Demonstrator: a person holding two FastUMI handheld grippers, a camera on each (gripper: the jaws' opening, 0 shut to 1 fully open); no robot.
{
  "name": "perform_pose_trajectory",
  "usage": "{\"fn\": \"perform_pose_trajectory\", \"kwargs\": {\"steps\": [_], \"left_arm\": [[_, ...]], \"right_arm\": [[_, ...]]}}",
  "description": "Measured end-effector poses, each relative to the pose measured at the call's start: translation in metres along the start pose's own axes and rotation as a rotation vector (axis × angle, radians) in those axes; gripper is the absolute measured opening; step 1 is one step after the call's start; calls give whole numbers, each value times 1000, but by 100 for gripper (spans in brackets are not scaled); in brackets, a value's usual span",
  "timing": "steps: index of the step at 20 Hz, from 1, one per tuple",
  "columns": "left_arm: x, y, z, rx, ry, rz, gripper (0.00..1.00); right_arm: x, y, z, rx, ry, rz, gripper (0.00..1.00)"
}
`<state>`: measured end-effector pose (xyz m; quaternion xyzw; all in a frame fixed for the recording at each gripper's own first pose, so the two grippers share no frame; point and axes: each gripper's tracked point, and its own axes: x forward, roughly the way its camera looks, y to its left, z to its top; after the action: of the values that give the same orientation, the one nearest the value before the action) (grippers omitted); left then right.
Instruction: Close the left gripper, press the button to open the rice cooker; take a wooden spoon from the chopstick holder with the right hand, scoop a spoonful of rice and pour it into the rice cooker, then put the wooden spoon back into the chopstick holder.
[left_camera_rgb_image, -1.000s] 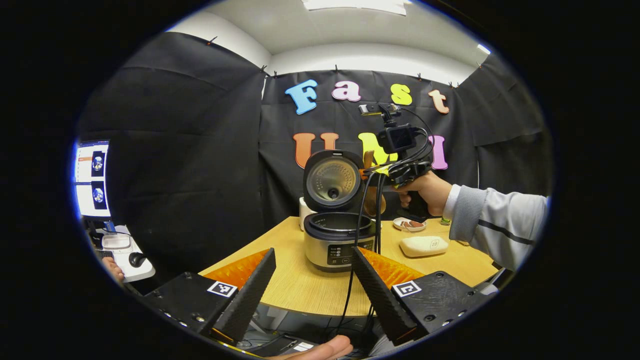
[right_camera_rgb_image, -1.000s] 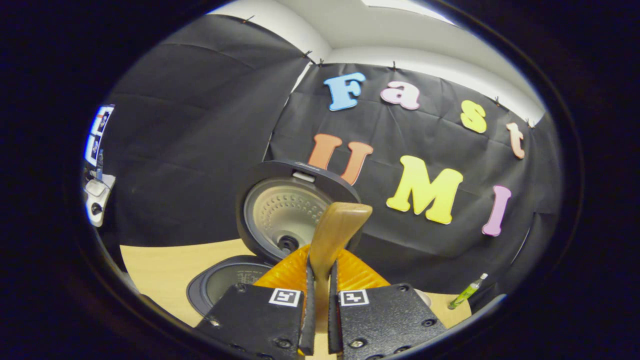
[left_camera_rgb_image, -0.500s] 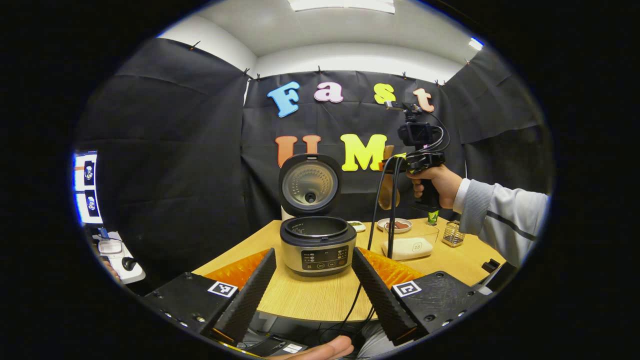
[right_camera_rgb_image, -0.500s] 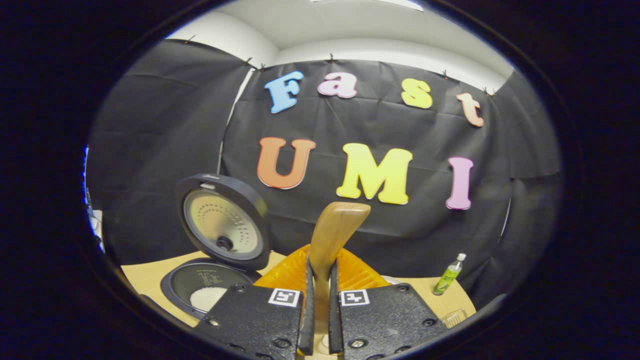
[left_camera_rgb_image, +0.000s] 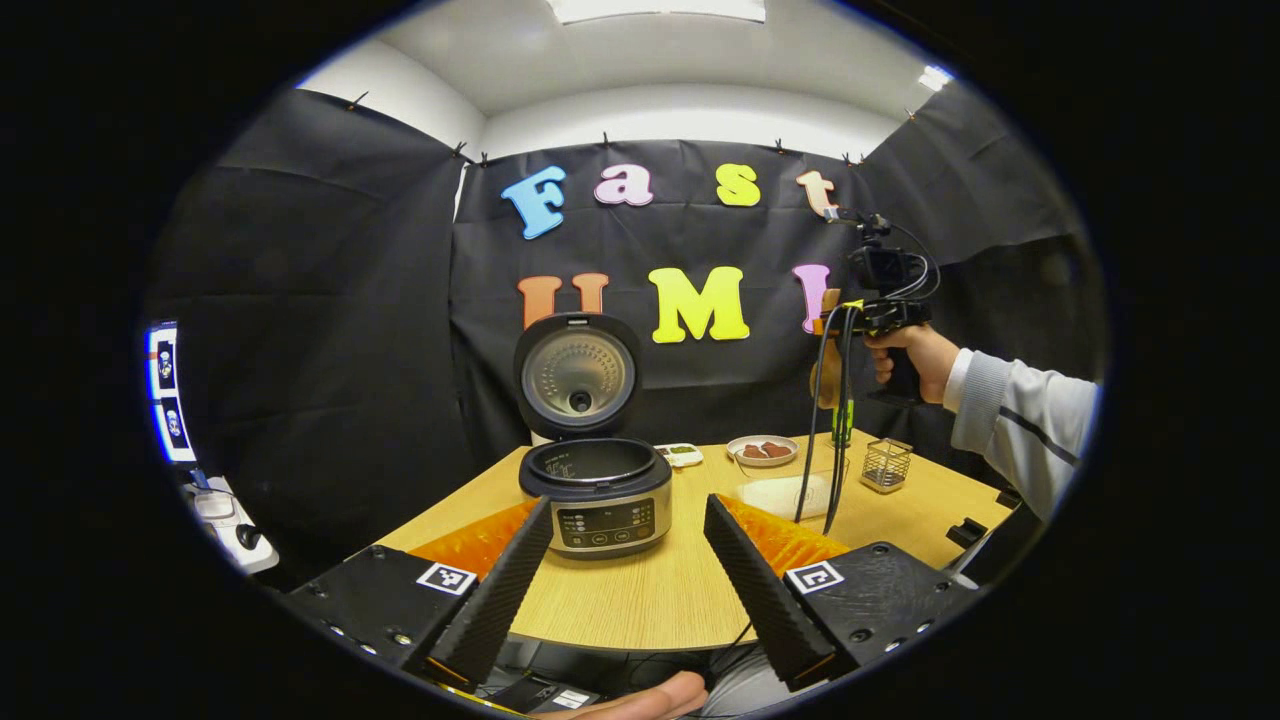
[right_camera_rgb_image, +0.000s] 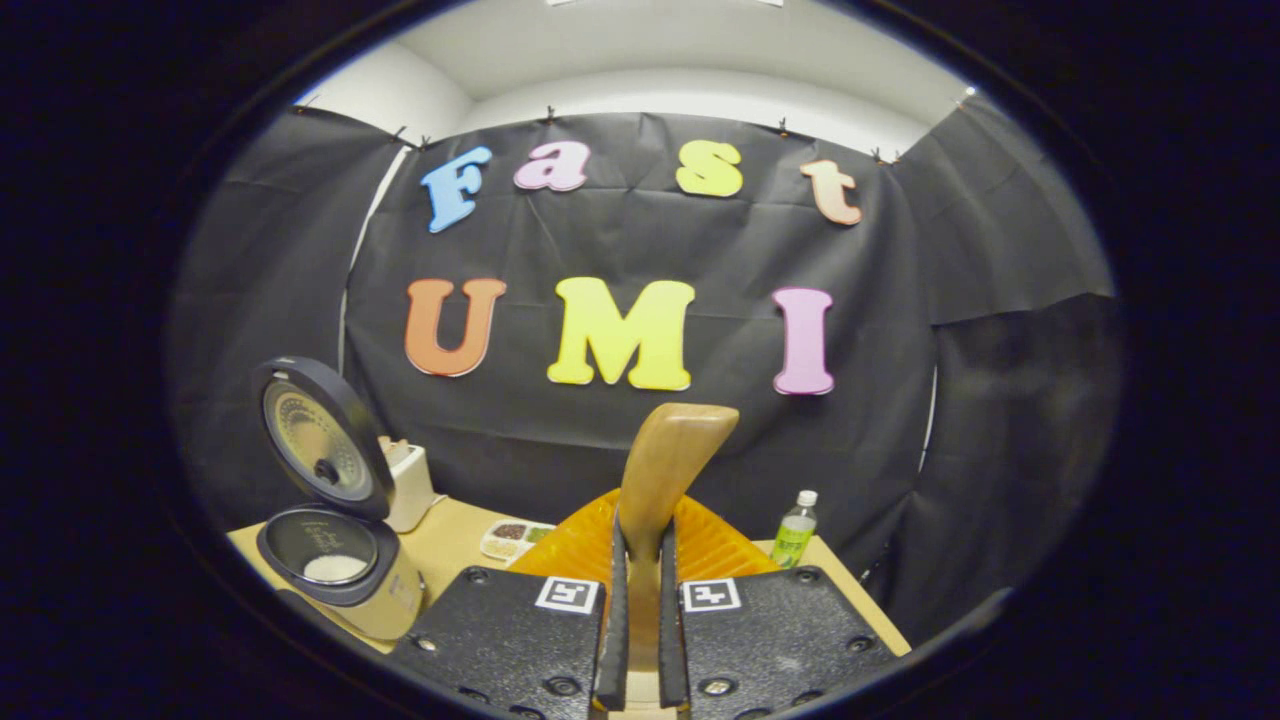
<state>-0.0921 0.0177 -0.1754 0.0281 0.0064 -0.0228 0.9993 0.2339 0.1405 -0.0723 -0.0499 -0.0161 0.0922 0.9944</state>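
The rice cooker (left_camera_rgb_image: 597, 492) is sitting on the round wooden desk (left_camera_rgb_image: 660, 600) with its lid (left_camera_rgb_image: 578, 372) standing straight up, and in the right gripper view there's a white patch of rice in the pot (right_camera_rgb_image: 335, 566). The right gripper (right_camera_rgb_image: 640, 560) is clamping its fingers on the wooden spoon (right_camera_rgb_image: 668, 470), long axis running up and away from the gripper, broad end pointing up toward the booth wall. In the left gripper view that same gripper (left_camera_rgb_image: 835, 325) is hanging high, well to the right of the cooker, above the wire chopstick holder (left_camera_rgb_image: 886, 465), with the spoon hanging down from it. The left gripper (left_camera_rgb_image: 625, 520) is idling with fingers wide apart, holding nothing, near the desk's front edge in front of the cooker. Plenty of bare desk to the right of the cooker. The cooker's panel writing is too small to read.
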Motion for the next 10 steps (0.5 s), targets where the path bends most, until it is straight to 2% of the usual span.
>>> {"fn": "perform_pose_trajectory", "kwargs": {"steps": [10], "left_arm": [[2, -11, 4, -2, -8, -8, 96]], "right_arm": [[2, -121, -58, 48, 47, -112, 17]]}}
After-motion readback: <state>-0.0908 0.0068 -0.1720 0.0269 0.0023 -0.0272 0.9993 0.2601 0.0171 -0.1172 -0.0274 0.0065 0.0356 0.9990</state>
